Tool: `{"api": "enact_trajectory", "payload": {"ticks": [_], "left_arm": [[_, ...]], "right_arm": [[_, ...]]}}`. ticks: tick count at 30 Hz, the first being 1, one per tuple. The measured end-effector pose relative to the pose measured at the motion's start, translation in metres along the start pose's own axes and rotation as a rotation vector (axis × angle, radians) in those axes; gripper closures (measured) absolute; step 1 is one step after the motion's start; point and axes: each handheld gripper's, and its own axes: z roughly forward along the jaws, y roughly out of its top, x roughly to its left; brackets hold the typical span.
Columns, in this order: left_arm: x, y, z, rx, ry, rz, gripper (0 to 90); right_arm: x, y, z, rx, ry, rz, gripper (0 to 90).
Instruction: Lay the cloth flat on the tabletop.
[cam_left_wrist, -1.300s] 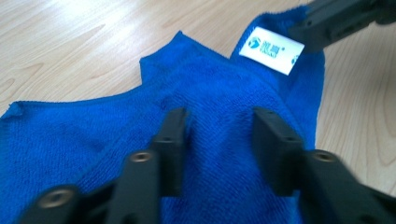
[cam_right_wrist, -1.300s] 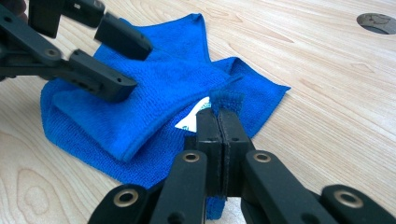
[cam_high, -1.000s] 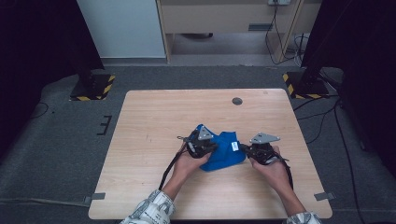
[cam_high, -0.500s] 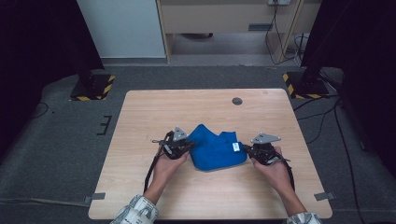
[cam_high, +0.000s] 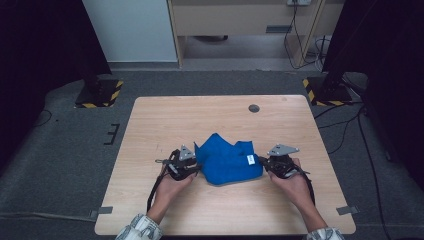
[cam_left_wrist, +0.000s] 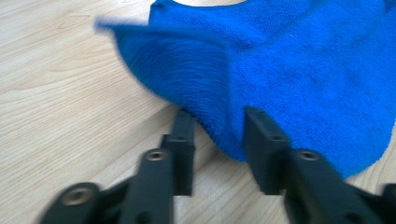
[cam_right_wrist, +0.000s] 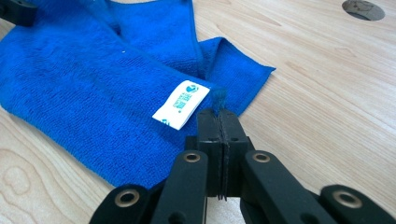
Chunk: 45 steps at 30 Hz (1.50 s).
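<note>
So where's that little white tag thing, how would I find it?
Look at the wooden table, then the crumpled blue cloth near its front middle. The white tag sits at the cloth's corner beside the right tool, the only white bit on all that blue.

Cloth (cam_high: 229, 161) lower centre of table (cam_high: 150, 125) — left gripper (cam_high: 196, 169) at its left edge, right gripper (cam_high: 260, 161) at right.

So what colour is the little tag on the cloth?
White with blue-green print; the tag on the blue cloth shows best in the right gripper view.
</note>
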Motion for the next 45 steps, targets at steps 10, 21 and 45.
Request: {"api": "enact_trajectory", "payload": {"ticks": [10,21,45], "left_arm": [[0.008,-0.010,-0.015,-0.055,0.004,-0.016,45.1],[0.034,-0.008,-0.018,-0.117,0.036,-0.050,44.1],[0.030,0.003,0.035,-0.031,0.019,-0.060,34.2]], "right_arm": [[-0.001,-0.002,-0.001,0.002,0.002,0.003,89.8],[-0.008,-0.003,0.001,0.016,-0.048,0.016,89.7],[-0.015,-0.008,0.001,0.045,-0.068,0.034,89.6]]}}
